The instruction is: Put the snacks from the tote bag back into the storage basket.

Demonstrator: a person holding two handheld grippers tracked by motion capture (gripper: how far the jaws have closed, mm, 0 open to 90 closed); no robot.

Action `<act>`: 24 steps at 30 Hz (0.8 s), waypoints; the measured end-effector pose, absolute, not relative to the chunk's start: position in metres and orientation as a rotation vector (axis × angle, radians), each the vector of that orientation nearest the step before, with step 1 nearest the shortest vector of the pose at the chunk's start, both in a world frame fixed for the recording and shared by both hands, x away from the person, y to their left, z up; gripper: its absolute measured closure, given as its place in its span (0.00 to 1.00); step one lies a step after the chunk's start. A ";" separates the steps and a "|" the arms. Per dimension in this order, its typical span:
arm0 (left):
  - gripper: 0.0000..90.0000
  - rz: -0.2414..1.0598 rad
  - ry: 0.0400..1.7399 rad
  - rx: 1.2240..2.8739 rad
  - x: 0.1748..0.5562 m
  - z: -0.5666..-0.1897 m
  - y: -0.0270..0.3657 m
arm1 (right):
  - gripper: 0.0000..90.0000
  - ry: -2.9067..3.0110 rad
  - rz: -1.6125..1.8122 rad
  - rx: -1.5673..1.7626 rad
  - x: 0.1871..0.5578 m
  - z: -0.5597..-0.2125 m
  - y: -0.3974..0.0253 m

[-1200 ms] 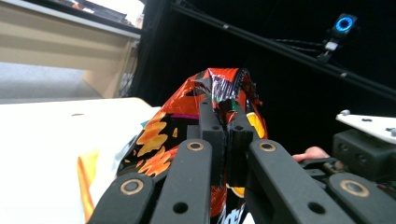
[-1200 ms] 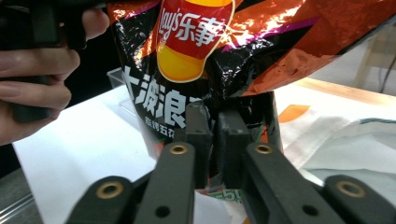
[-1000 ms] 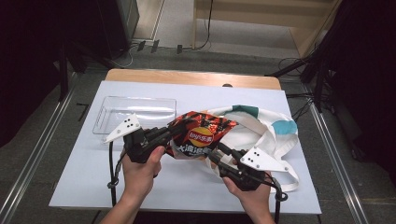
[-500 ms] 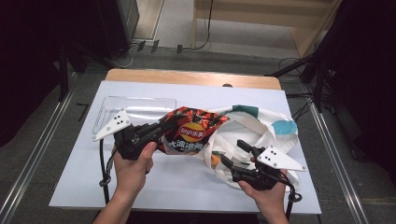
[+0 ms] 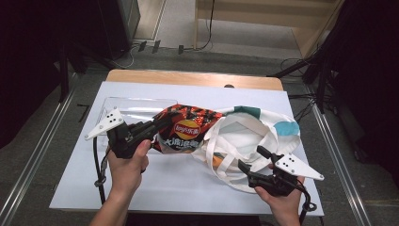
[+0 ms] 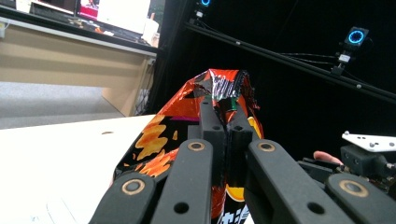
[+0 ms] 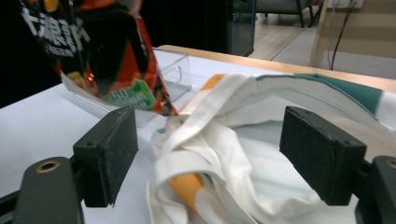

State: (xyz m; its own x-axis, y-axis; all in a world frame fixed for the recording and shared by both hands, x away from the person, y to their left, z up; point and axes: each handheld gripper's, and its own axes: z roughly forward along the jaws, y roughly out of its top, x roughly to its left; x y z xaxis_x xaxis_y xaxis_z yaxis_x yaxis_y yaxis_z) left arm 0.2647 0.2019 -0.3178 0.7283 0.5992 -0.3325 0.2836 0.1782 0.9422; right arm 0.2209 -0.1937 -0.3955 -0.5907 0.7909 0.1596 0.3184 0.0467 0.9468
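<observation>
Left tool clamped on crimped end of chip bag, bag lifted off table btwn clear tray and tote bag. Right tool jaws spread wide, nothing gripped, just beside tote's tangled straps. Tray right behind chip bag.

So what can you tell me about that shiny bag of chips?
The bag of chips is a crinkly foil pack, red, orange and black, with a round logo and white lettering. The left gripper is shut on one end, pinching the foil between its jaws and holding it above the white table. Its other end points at the open cloth bag. A clear tray sits behind it.
</observation>
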 end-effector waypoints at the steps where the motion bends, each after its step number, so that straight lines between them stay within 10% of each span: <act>1: 1.00 0.261 0.785 1.412 0.265 -0.318 0.203 | 0.22 1.922 1.559 1.117 0.221 -0.397 -0.197; 24: 1.00 0.327 0.820 1.366 0.268 -0.309 0.235 | 0.17 1.884 1.554 1.183 0.218 -0.414 -0.228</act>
State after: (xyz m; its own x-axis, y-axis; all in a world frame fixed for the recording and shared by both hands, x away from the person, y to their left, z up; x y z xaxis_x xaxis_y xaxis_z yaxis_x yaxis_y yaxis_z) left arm 0.2676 0.2348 -0.3087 0.6891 0.6477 -0.3250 0.2458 0.2130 0.9456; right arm 0.2183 -0.2283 -0.4137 -0.5469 0.8156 0.1888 0.3402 0.0104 0.9403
